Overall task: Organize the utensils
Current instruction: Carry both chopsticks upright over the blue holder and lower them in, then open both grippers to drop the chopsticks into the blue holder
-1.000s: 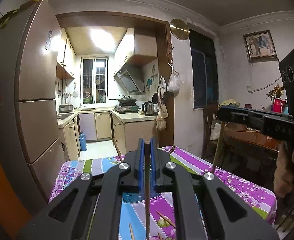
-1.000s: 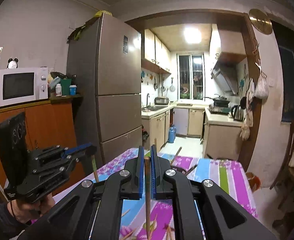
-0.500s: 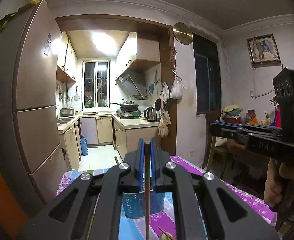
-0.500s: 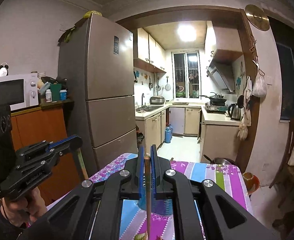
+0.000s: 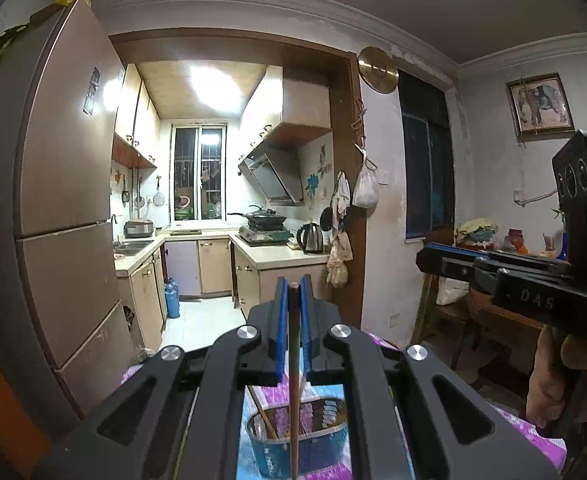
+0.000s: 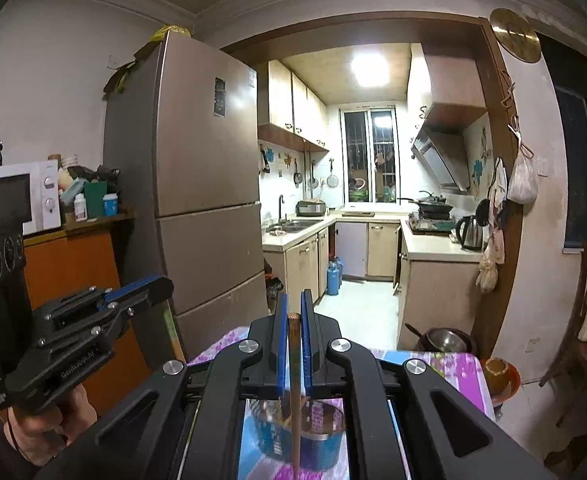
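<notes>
My left gripper (image 5: 292, 292) is shut on a wooden chopstick (image 5: 293, 392) that hangs upright over a blue utensil cup (image 5: 301, 440) on the table. Another chopstick (image 5: 262, 414) leans inside the cup. My right gripper (image 6: 292, 312) is shut on a second wooden chopstick (image 6: 294, 400), also upright above the same cup (image 6: 301, 436). Each gripper shows in the other's view: the right one (image 5: 425, 258) at the right, the left one (image 6: 161, 286) at the left. Both chopstick tips are hidden below the frame edges.
The table has a purple floral cloth (image 6: 459, 368). A tall fridge (image 6: 205, 200) stands left, a kitchen doorway (image 6: 357, 264) ahead. A metal pot (image 6: 443, 340) sits at the table's far side. A wooden side table (image 5: 505, 316) with clutter stands right.
Both grippers have moved forward and risen with their chopsticks. The blue cup has come under both of them. The loose chopsticks on the cloth have left view.
</notes>
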